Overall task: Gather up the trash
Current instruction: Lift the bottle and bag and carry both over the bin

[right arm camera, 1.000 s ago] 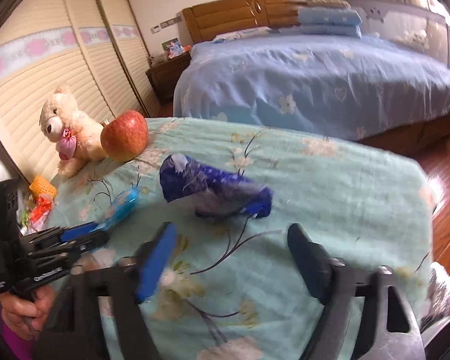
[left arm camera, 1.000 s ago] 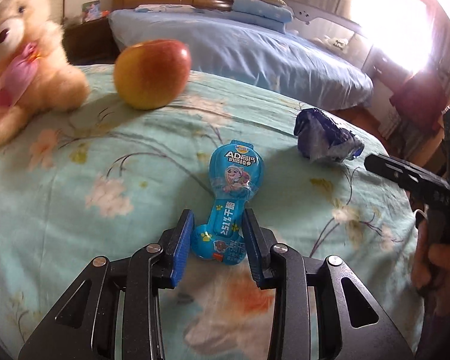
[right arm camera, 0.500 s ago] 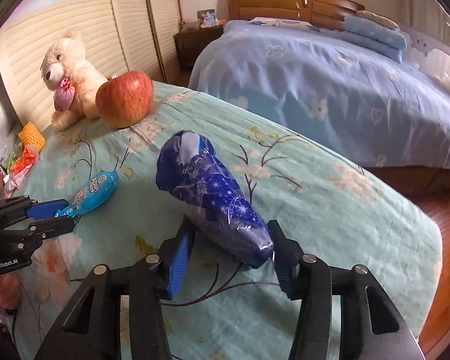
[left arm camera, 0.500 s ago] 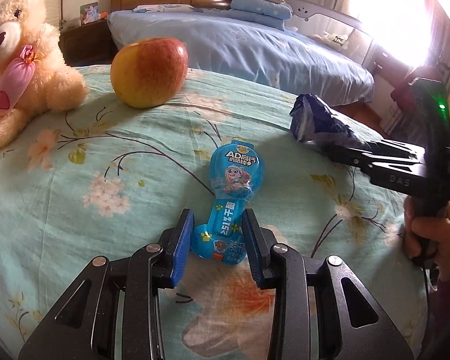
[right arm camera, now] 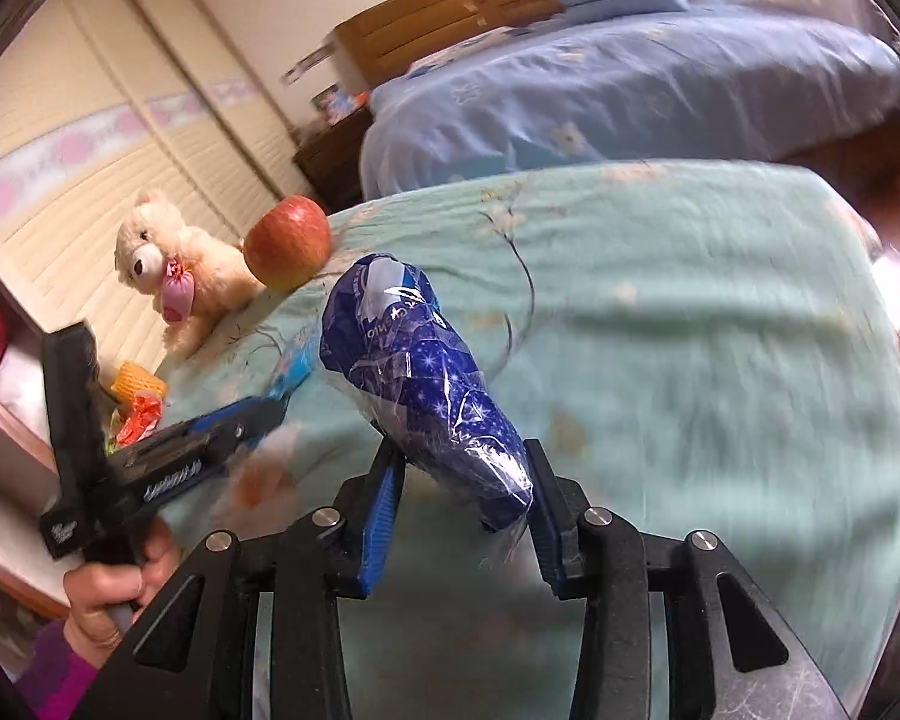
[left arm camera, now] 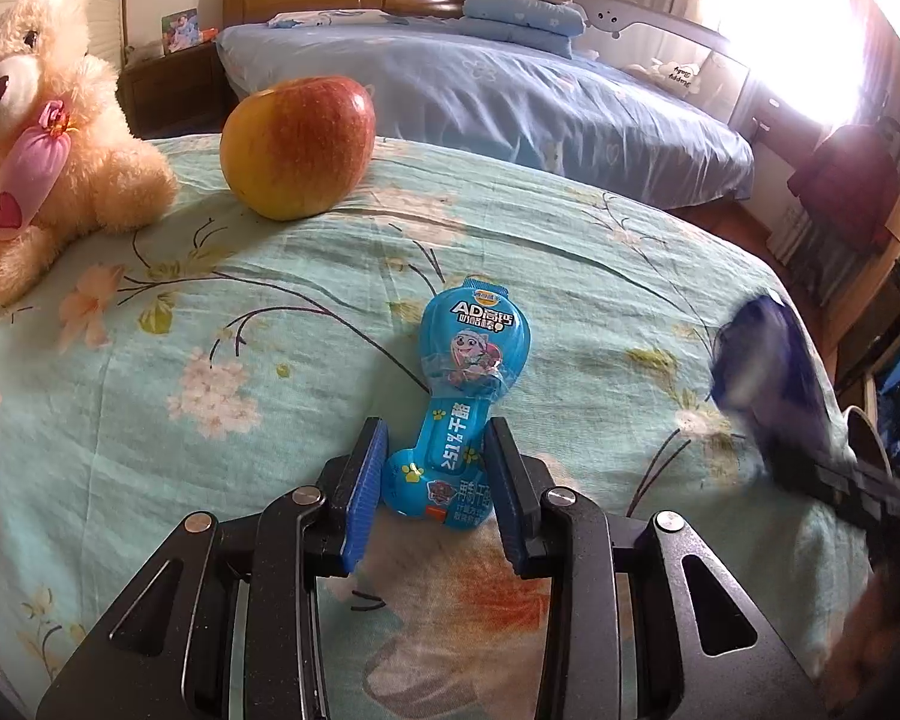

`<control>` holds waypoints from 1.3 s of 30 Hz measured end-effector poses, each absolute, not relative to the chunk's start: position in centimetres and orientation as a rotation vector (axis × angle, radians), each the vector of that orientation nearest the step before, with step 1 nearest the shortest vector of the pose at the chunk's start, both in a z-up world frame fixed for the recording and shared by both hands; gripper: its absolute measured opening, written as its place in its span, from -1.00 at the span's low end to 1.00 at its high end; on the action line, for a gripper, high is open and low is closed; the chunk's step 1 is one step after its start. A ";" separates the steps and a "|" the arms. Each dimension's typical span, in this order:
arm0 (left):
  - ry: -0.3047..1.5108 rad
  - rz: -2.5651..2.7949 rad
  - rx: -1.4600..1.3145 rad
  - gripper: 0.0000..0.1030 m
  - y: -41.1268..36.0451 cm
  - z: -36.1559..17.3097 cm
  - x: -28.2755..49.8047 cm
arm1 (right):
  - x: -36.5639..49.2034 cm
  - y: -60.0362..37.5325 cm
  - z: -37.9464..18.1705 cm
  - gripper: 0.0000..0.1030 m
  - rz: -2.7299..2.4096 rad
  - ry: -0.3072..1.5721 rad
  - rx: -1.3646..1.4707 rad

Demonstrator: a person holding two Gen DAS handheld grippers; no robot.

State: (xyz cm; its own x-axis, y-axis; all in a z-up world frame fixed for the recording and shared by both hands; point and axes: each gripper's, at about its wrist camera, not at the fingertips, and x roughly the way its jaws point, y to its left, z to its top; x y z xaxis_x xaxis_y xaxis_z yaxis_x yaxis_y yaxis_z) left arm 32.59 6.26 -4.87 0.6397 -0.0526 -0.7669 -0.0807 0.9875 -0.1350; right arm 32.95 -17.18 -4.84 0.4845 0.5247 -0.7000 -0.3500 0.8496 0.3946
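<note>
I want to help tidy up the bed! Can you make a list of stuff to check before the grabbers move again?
1. Right gripper has the dark blue wrapper: ok, its fingers are clamped on the lower end.
2. Dark blue wrapper is off the bedspread: ok, it looks lifted, though the picture is blurry.
3. Left gripper is lined up on the light blue snack wrapper: ok, a finger sits on each side of the narrow end.
4. Left fingers really squeezing it: cannot tell.
5. Light blue snack wrapper picked up: not ok, it lies flat.
6. Apple and teddy bear are out of the way: ok, both sit at the far side.
</note>
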 end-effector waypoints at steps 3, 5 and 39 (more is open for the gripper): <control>0.877 0.020 -0.150 -0.38 6.0 -4.8 32.6 | 31.4 -17.0 -4.1 -0.23 0.472 0.892 0.160; 0.883 0.028 -0.145 -0.38 5.9 -4.8 32.3 | 31.0 -16.9 -3.9 -0.23 0.428 0.887 0.138; 0.869 -0.084 -0.129 -0.63 1.2 -3.7 24.4 | 27.1 -16.9 -3.1 -0.23 0.415 0.853 0.070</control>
